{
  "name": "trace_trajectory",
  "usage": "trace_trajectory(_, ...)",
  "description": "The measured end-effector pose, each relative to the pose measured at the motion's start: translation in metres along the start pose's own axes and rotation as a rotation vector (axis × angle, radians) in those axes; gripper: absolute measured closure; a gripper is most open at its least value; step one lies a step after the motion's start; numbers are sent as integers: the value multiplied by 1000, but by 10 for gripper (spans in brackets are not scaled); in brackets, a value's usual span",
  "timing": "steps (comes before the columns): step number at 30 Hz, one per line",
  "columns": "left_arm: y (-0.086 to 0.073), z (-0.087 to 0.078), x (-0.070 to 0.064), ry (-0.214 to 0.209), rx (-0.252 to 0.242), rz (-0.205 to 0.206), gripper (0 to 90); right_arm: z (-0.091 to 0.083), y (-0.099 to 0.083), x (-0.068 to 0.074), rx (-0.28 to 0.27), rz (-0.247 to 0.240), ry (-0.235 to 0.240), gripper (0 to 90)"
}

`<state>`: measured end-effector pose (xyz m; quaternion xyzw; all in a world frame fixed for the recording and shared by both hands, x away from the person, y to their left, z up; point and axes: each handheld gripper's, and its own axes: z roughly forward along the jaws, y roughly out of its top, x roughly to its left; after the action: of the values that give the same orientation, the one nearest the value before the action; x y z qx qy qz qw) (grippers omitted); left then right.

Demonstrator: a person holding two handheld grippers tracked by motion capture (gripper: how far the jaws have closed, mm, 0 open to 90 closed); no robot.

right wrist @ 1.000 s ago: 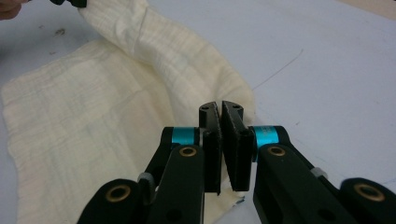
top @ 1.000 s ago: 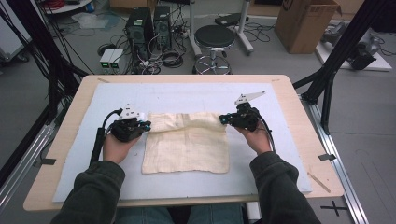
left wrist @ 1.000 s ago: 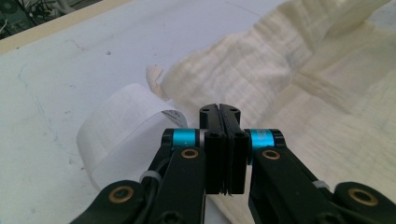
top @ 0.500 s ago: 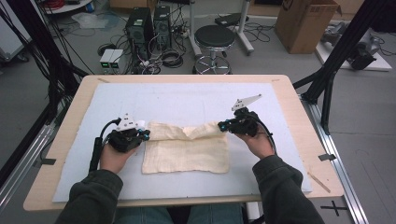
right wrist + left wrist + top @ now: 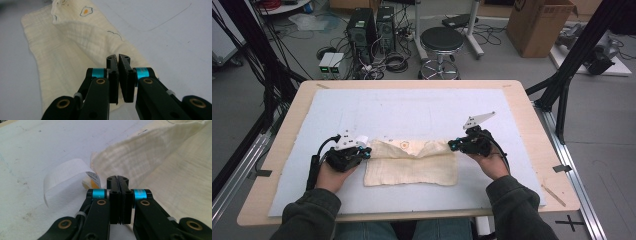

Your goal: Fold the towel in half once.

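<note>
A wooden table (image 5: 532,107) stands in a cluttered lab, most of its top covered by a pale blue-white mat (image 5: 412,107). The mat gives a smooth, plain surface for laying fabric flat.

On the near half of the mat lies a cream muslin cloth (image 5: 412,170), spread wide from left to right. Its far edge is lifted and carried toward the person, so a loose fold rides over the flat lower layer — this looks like a fold in half, not yet laid down. Small printed motifs, one like a fried egg (image 5: 85,11), show on the raised part.

The person's forearms enter from the near edge, one hand at each end of the raised edge. Holding both far corners at once keeps that edge straight and taut.

The left tool (image 5: 362,152) sits at the cloth's left end. In the left gripper view its jaws are pressed together on the cloth corner. A white care label (image 5: 66,176) curls out just beside them.

The right tool (image 5: 457,145) sits at the right end, its jaws nearly closed and pinching the cloth edge.
</note>
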<state>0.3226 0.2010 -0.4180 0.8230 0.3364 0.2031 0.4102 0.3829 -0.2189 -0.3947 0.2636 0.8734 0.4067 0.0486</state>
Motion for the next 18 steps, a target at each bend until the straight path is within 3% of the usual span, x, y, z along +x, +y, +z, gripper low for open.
trace_trajectory(10, -3, -6, -6, -16, -12, 10, 882, 0, -15, 16, -15, -17, 5, 866)
trace_trajectory(18, -20, -11, -9, -26, -2, -7, 881, 1, -25, 21, -18, -26, 18, 864)
